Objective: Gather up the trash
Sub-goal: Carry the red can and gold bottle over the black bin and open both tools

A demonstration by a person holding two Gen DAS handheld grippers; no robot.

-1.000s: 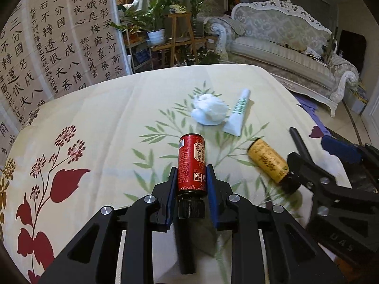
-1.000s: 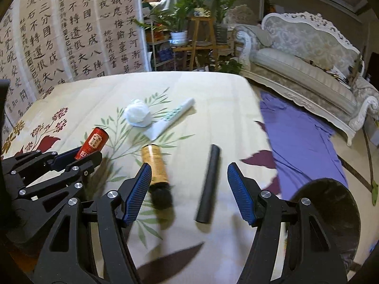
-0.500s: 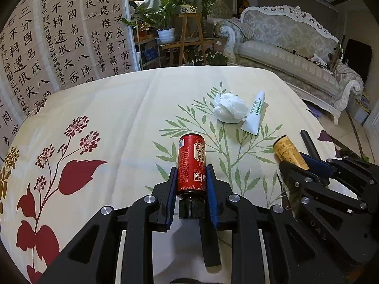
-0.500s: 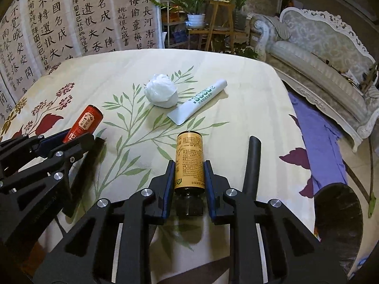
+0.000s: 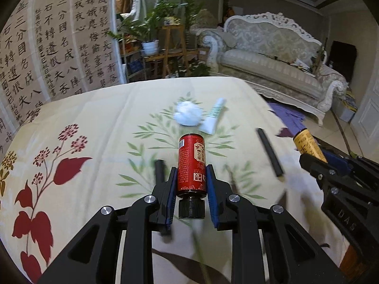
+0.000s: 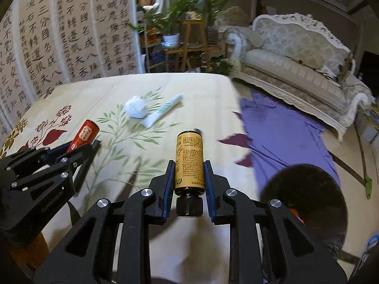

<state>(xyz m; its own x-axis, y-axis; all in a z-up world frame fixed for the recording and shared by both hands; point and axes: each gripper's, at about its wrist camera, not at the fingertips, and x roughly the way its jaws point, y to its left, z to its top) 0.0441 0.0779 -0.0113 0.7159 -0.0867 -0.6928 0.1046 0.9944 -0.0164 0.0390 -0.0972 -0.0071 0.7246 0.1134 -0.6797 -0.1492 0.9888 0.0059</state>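
Left tool [image 5: 191, 184], seen from its own wrist camera, is clamped on a small red bottle with a black screw cap [image 5: 191, 168], cap toward the camera, raised above the cream floral tablecloth [image 5: 94, 108] that covers the tabletop. Beyond the bottle lie a crumpled white tissue ball [image 5: 188, 113] and, just beside it, a white tube with green print [image 5: 213, 116]. A black stick-shaped object [image 5: 270, 152] lies to the right, well apart from the tube. At the right edge the right tool [image 5: 315, 156] grips a yellow bottle [image 5: 308, 145].

Right wrist camera: the right tool [image 6: 189, 177] is closed on that yellow labelled bottle with a black cap [image 6: 189, 163], the blue pads pressing its sides, held over the tabletop's edge. This view alone shows a dark round bin [image 6: 305, 203] on the floor at lower right and a purple cloth [image 6: 284, 130] spread on the floor beside the tabletop. The left tool [image 6: 78, 148] appears at the left with the red bottle [image 6: 84, 135] in its grip. The tissue ball [image 6: 135, 107] and tube [image 6: 163, 113] are still on the cloth; the black stick cannot be made out here.
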